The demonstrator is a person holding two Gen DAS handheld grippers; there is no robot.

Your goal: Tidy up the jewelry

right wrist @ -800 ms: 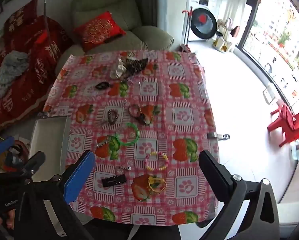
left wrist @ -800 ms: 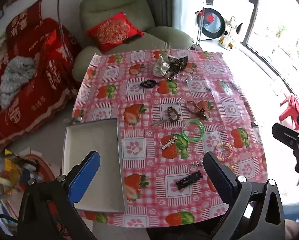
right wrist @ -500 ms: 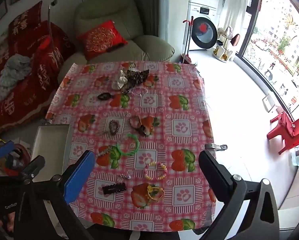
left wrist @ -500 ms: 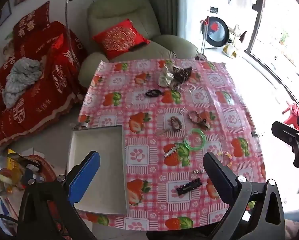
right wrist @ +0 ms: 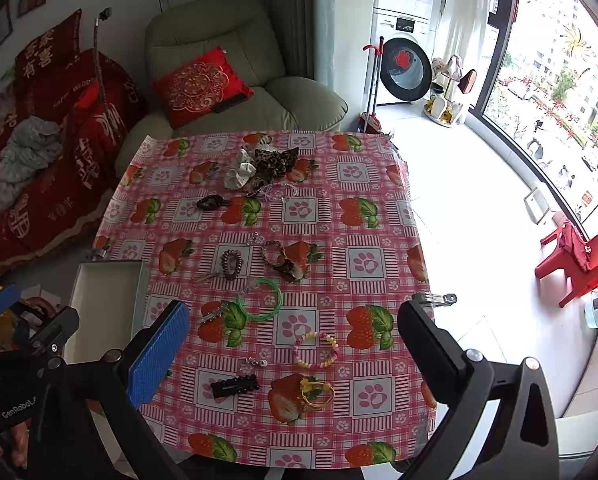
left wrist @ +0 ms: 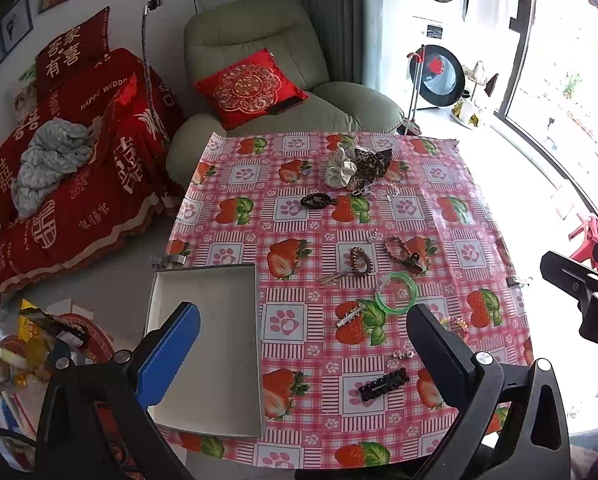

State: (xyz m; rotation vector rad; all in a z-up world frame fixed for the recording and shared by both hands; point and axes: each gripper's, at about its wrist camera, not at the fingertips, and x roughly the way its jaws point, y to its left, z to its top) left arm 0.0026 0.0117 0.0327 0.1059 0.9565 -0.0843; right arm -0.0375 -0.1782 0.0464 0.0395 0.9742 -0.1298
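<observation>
Several pieces of jewelry and hair accessories lie on a strawberry tablecloth [left wrist: 459,208]. A green bangle [left wrist: 396,292] [right wrist: 259,299], a black hair clip [left wrist: 383,384] [right wrist: 235,385], a beaded bracelet [right wrist: 315,349], a yellow bracelet [right wrist: 317,394] and scrunchies [left wrist: 341,170] are among them. An empty white box [left wrist: 211,344] [right wrist: 107,304] sits at the table's left front. My left gripper [left wrist: 303,352] is open and empty above the near edge. My right gripper [right wrist: 293,352] is open and empty above the near edge too.
A green armchair [left wrist: 267,92] with a red cushion stands behind the table. A red-covered sofa [left wrist: 59,184] is at the left. A red plastic chair [right wrist: 575,260] and a washing machine [right wrist: 407,64] stand at the right by the window.
Both grippers have risen and pulled back from the table, so the table appears smaller and lower in both views. Both stay open and empty.
</observation>
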